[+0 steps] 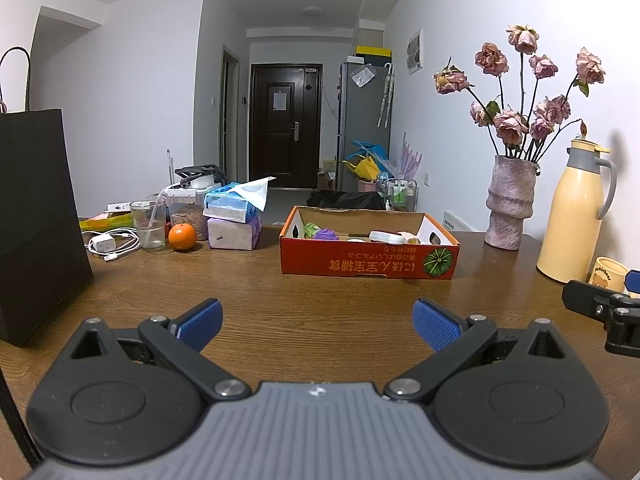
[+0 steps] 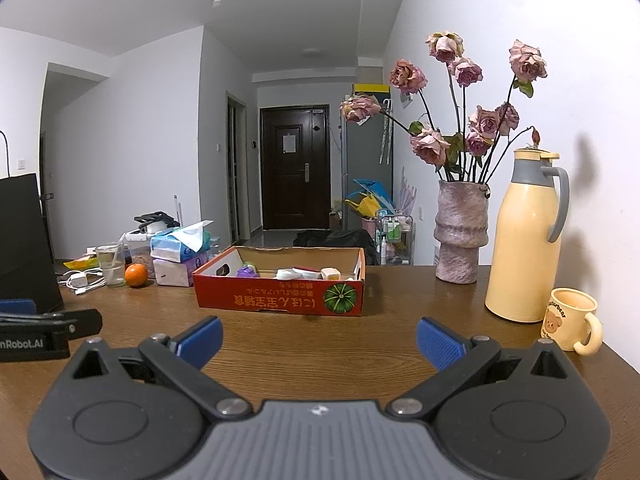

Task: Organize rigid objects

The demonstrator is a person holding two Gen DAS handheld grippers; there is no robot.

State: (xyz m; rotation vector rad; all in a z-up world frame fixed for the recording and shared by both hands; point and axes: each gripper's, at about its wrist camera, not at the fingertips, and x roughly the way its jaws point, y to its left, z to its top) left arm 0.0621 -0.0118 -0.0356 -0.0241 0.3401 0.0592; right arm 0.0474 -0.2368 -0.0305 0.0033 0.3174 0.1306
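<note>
A red cardboard box (image 1: pixel 368 260) (image 2: pixel 280 298) stands on the wooden table (image 1: pixel 312 300) (image 2: pixel 304 340), holding several small items, among them a purple one (image 1: pixel 325 234) (image 2: pixel 247 272) and a white one (image 1: pixel 383 237) (image 2: pixel 289 274). My left gripper (image 1: pixel 318 322) hovers open in front of the box, nothing between its blue pads. My right gripper (image 2: pixel 319 340) is also open and holds nothing, a little to the right of the box. Part of the right gripper (image 1: pixel 600 304) shows at the left wrist view's right edge.
A black paper bag (image 1: pixel 36 216) (image 2: pixel 24 240) stands at the left. Behind it are a glass (image 1: pixel 149 222), an orange (image 1: pixel 182 237) (image 2: pixel 136 275), a charger with cable (image 1: pixel 108 245) and tissue packs (image 1: pixel 234 210). A vase of dried roses (image 2: pixel 460 232), a yellow thermos (image 2: pixel 524 236) and a bear mug (image 2: pixel 570 318) stand at the right.
</note>
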